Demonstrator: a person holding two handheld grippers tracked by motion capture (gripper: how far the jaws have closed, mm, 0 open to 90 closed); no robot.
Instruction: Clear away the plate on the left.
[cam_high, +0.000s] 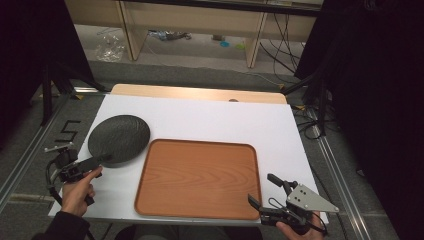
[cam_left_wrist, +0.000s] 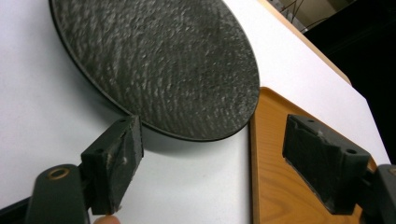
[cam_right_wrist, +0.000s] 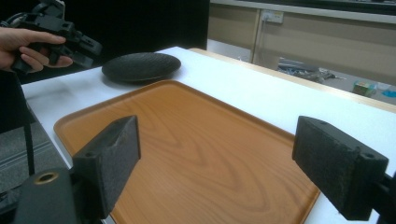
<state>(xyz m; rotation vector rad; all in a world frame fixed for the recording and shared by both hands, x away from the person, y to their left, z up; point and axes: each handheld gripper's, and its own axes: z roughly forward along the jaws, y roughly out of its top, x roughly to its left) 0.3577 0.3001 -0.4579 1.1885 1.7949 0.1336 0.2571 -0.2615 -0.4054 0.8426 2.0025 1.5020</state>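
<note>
- Dark, rough-textured and round, the plate lies on the white worktop at about 9 o'clock from the wooden tray, its rim just beside the tray's left edge (whether the two touch cannot be told).
- In the left gripper view the plate spreads across the top; its near rim sits right at the tip of one black jaw, while the other jaw hangs well apart over the tray; the jaws stand wide open, clamping nothing.
- The left gripper is held by a hand at the worktop's 8 o'clock corner; its tips reach the plate's near edge.
- The right gripper sits at the worktop's 5 o'clock corner, at the tray's near right corner, with a grey three-cornered plate on top; its jaws are spread apart and empty.
- In the right gripper view both jaws rise wide apart over the tray; the plate lies beyond the tray's far corner at about 11 o'clock, flat on the white worktop; the left gripper and the hand holding it show at about 10 o'clock, just beside the plate.
- The tray's grained orange-brown floor is bare.
</note>
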